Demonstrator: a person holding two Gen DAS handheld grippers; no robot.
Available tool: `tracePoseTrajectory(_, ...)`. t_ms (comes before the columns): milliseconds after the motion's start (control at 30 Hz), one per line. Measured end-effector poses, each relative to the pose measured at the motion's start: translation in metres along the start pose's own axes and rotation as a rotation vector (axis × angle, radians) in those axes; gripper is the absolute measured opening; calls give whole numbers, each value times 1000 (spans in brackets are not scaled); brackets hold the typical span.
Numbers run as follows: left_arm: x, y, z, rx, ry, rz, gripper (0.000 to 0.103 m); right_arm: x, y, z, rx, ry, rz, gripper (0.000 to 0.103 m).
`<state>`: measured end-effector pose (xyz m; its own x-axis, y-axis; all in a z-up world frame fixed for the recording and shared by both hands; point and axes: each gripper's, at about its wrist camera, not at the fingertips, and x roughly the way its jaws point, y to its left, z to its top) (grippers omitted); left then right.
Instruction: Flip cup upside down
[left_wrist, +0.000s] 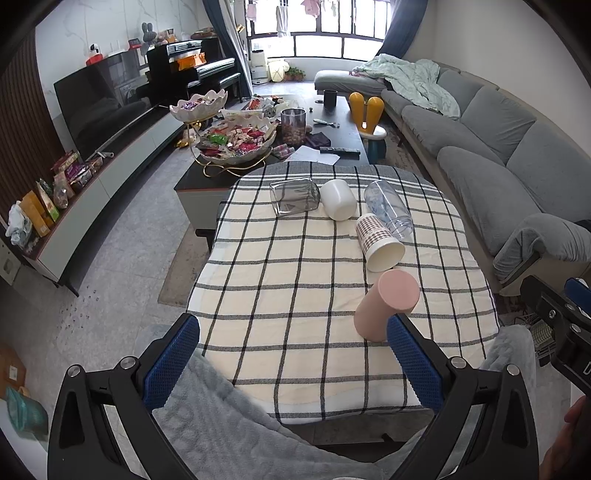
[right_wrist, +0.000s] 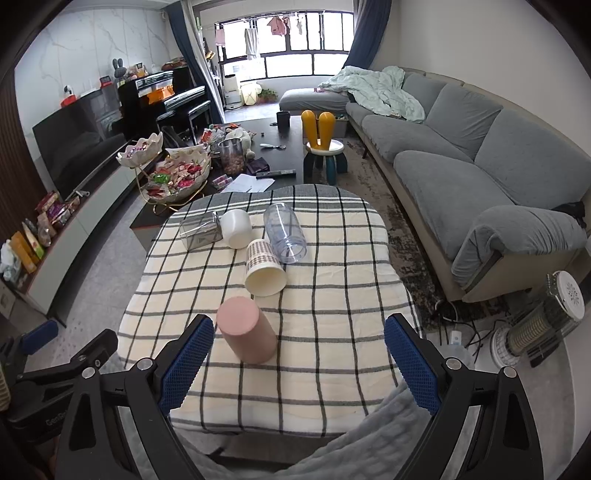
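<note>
A pink cup (left_wrist: 384, 302) stands upside down, closed base up, near the front of the checked tablecloth (left_wrist: 280, 280); it also shows in the right wrist view (right_wrist: 245, 334). Further back lie several cups on their sides: a patterned paper cup (left_wrist: 378, 243) (right_wrist: 264, 271), a clear plastic tumbler (left_wrist: 388, 208) (right_wrist: 285, 232), a white cup (left_wrist: 338, 199) (right_wrist: 236, 227) and a square smoky glass (left_wrist: 294, 195) (right_wrist: 201, 232). My left gripper (left_wrist: 291, 354) is open and empty, above the table's front edge. My right gripper (right_wrist: 299, 358) is open and empty, the pink cup just ahead of its left finger.
A grey blanket (left_wrist: 236, 424) lies under both grippers at the table's near edge. Behind the table a dark coffee table (left_wrist: 343, 136) holds snack bowls and a jar. A grey sofa (right_wrist: 480, 166) runs along the right, a TV unit (left_wrist: 103, 177) along the left, a heater (right_wrist: 535, 325) on the right floor.
</note>
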<state>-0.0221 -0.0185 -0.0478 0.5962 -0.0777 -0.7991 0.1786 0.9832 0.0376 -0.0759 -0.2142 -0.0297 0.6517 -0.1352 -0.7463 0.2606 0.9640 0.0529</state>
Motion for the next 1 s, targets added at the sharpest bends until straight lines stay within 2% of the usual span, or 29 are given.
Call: tracePoseTrajectory(1000,-3,5,4,0,-19,-5,103,-1,0,0,0,3,3,94)
